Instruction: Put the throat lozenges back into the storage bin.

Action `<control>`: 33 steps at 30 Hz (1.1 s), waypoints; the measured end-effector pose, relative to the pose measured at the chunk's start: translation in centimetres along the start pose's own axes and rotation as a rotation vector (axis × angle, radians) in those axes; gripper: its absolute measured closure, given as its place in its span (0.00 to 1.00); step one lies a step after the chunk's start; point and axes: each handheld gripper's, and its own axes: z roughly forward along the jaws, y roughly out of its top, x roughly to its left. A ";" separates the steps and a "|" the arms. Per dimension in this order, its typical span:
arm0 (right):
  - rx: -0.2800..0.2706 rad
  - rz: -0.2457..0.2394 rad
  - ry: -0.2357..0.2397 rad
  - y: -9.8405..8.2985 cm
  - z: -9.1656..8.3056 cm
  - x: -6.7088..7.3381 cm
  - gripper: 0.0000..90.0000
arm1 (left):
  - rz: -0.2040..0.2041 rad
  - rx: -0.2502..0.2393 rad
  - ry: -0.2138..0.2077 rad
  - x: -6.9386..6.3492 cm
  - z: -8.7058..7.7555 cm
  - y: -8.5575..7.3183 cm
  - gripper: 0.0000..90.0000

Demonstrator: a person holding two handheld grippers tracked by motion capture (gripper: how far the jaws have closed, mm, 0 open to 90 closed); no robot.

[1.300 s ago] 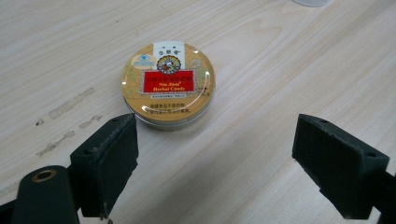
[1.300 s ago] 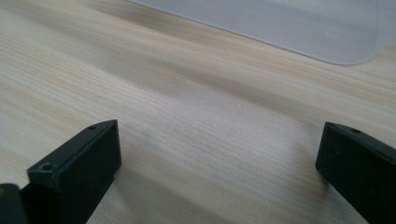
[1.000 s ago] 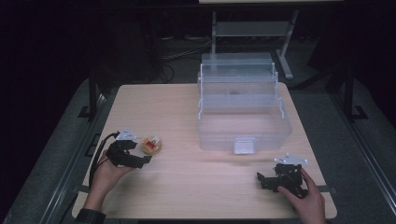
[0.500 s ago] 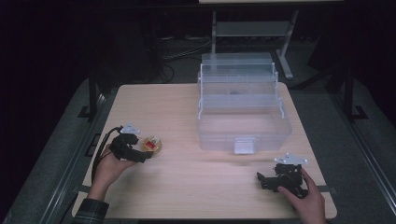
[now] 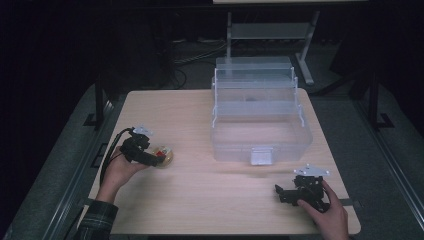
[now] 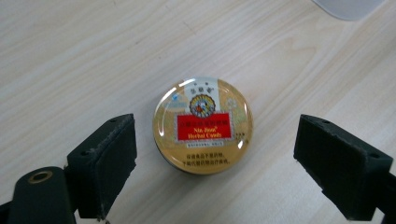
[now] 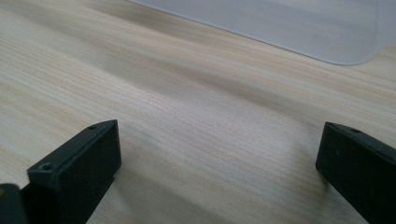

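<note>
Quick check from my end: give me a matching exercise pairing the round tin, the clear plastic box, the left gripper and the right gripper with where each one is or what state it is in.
Things:
1. round tin
2. clear plastic box
3. left gripper
4. right gripper

Places or states:
A. open over bare wood near the table's front right corner
B. stands at the back right with its tiers stepped open
C. lies flat, gold lid with a red label up
D. jaws wide on either side of the tin, not touching it

Pairs: 1-C, 2-B, 3-D, 4-A

High view overlooks table (image 5: 210, 200); gripper views skim it closely
</note>
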 end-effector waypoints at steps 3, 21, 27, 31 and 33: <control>0.000 0.000 0.000 0.0 0.0 0.0 0.00 | -0.002 0.009 0.000 0.1 0.3 0.3 0.14; 0.000 0.000 0.000 0.0 0.0 0.0 0.00 | 0.011 0.096 -0.003 0.3 3.0 1.6 0.13; 0.000 0.000 0.000 0.0 0.0 0.0 0.00 | 0.012 0.127 -0.001 0.4 3.8 1.9 0.13; 0.000 -0.001 0.000 0.0 0.0 0.0 0.00 | 0.017 0.156 0.005 0.4 4.4 2.1 0.13; 0.000 0.000 0.000 0.0 0.0 0.0 0.00 | 0.021 0.162 0.006 0.4 4.5 2.1 0.13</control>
